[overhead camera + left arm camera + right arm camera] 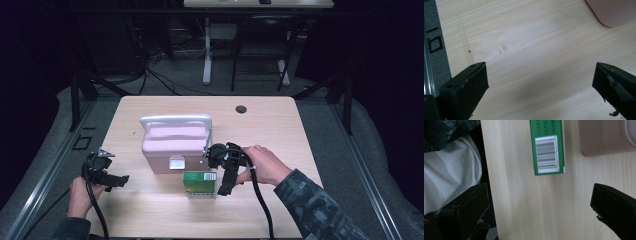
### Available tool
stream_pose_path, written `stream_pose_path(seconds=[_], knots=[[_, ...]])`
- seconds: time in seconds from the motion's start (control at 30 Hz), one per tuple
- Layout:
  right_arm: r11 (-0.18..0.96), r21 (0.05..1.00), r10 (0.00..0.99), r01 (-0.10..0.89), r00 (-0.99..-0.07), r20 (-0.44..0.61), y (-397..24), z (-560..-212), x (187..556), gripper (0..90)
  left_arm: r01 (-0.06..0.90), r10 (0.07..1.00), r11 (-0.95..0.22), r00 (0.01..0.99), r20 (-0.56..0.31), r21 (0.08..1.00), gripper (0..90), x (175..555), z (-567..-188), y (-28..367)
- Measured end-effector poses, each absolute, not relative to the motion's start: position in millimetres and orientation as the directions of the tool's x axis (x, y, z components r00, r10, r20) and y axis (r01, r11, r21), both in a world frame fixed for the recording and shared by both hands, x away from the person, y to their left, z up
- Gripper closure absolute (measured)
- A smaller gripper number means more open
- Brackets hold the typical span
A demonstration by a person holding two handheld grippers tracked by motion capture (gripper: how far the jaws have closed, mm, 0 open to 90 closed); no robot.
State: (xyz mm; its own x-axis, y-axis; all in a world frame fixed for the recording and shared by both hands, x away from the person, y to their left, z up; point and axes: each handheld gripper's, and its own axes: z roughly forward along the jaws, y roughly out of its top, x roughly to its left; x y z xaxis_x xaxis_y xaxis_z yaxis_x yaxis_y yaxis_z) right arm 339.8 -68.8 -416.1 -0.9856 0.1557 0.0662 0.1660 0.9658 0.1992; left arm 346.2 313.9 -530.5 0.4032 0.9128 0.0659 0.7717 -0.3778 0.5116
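Green box (548, 147) ahead of spread right gripper (541, 207) fingers, seemingly untouched.

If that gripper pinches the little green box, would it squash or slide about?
The green box looks like thin printed card, so it may dent under a hard squeeze. It lies flat on the wooden table, so it is unlikely to roll or tip. Its small size suggests it is light and could skid if the open right gripper nudges it.

Bright lit table (150, 210), dark surroundings, soft blur throughout.
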Motion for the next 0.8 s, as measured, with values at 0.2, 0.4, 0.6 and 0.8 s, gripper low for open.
stream_pose_path(seconds=[0.2,0.4,0.6,0.8], knots=[[0.974,0.188,0.122,0.13,-0.991,0.055,-51.7,-414.0,338.5,2.3,0.772,0.912,-0.379,0.404,0.067,0.51,0.3,346.2,-530.7,313.7],[0.981,0.168,0.089,0.095,-0.995,0.047,-30.9,-417.3,337.6,3.3,0.775,0.913,-0.376,0.404,0.06,0.509,0.3,346.0,-531.2,313.6],[0.985,0.15,0.074,0.079,-0.997,0.036,-16.1,-423.2,339.3,9.7,0.774,0.911,-0.381,0.408,0.062,0.505,0.3,345.9,-531.6,313.3],[0.988,0.132,0.073,0.077,-0.997,0.037,-6.3,-431.9,343.4,22.9,0.775,0.91,-0.384,0.409,0.065,0.502,0.3,345.9,-531.7,313.7]])
